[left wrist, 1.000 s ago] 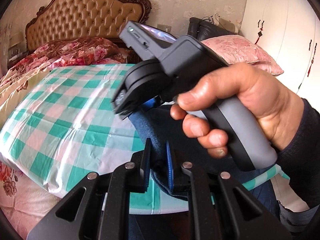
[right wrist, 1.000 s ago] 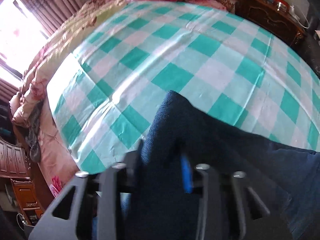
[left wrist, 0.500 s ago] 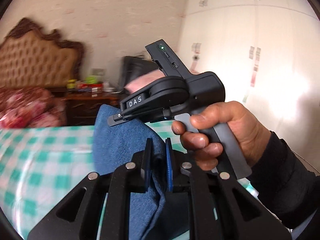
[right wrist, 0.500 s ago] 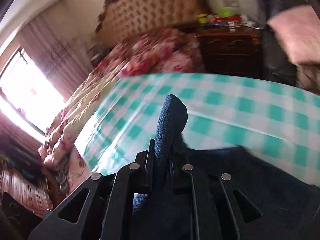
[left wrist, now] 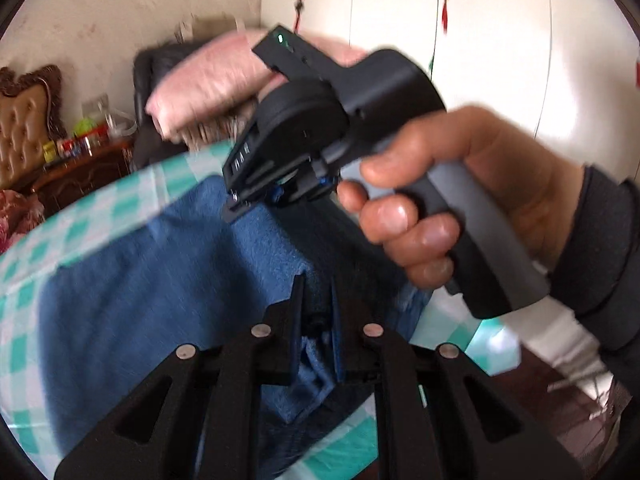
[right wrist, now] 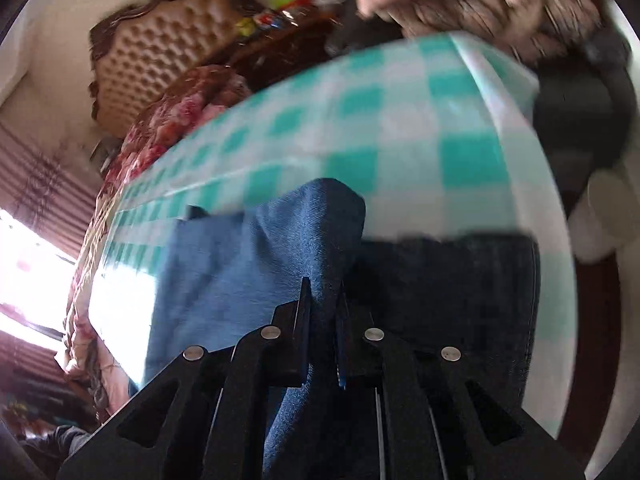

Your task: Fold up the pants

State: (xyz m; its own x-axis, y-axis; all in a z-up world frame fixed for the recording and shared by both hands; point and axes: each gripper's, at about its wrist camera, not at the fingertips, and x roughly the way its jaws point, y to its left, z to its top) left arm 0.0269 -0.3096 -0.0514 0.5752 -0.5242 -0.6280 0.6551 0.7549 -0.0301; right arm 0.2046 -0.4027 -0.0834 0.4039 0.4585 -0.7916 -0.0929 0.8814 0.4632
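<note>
A: What's changed? We have the left gripper (left wrist: 316,300) pinching a bunch of the pants (left wrist: 160,280), same as a second ago, but the view has swung from the headboard round to the wardrobe (left wrist: 500,60).

B: Right gripper (right wrist: 322,300) too, clamped on a denim fold that pokes up past its tips. A second ago we looked down on bare checked cloth; now blue fabric spreads out ahead of both grippers.

A: So we carry the held edge across. The pants lie on the green-checked sheet (right wrist: 400,120), part flat, part lifted.

B: We judge the fold mid-way: the edge is over, not yet laid down.

A: Frames are blurred, so we can't tell how well the layers line up.
</note>
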